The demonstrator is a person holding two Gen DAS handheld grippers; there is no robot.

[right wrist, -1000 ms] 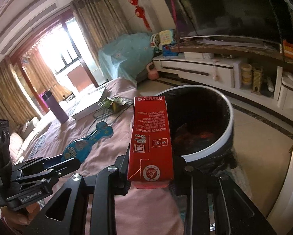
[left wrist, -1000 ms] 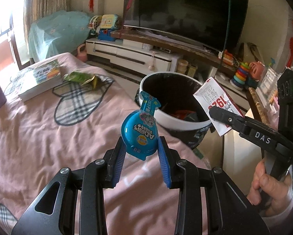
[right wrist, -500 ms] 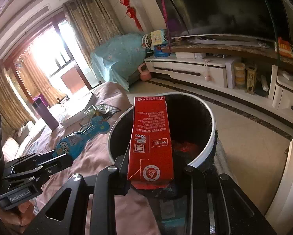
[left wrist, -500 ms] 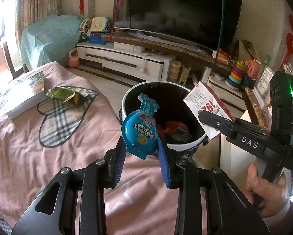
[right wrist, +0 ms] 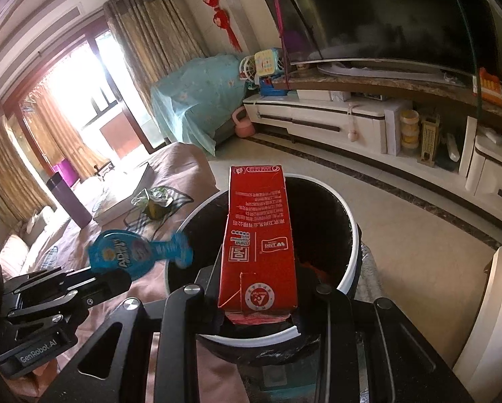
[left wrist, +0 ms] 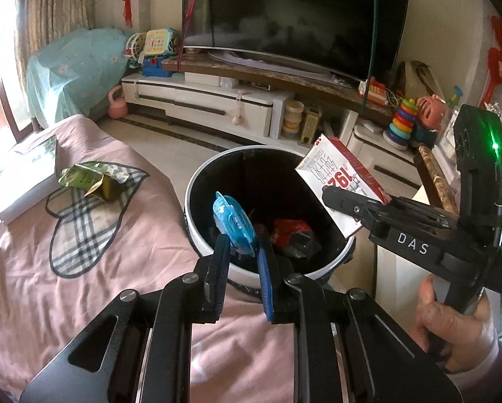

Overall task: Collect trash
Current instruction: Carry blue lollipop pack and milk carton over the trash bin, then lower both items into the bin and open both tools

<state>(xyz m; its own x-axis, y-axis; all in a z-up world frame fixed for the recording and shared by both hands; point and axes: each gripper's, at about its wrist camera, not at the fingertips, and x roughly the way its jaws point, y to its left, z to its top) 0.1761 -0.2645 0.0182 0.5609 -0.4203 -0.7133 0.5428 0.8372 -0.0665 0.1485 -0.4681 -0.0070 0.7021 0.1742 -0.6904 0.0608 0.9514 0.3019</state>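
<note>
The blue snack packet (left wrist: 233,224) is clamped in the left tongs (left wrist: 242,262), whose jaws have just been closing on it, above the trash bin (left wrist: 197,184) rim. The red carton (right wrist: 259,245) is clamped in the right tongs (right wrist: 259,309) over the bin mouth, apparently both held ready for dropping; a green wrapper (left wrist: 89,179) lies on the bed beside the bin.

A home living room. A large dark television (left wrist: 304,16) stands at twelve o'clock on a long white media cabinet (left wrist: 200,104) strewn with children's toys, a stacking-ring toy (left wrist: 397,124) at two o'clock. Red hanging ornaments (right wrist: 217,10) mark the wall, beige curtains (right wrist: 157,33) frame a bright balcony door at ten o'clock, and a pink quilted cover (left wrist: 66,268) spreads below.
</note>
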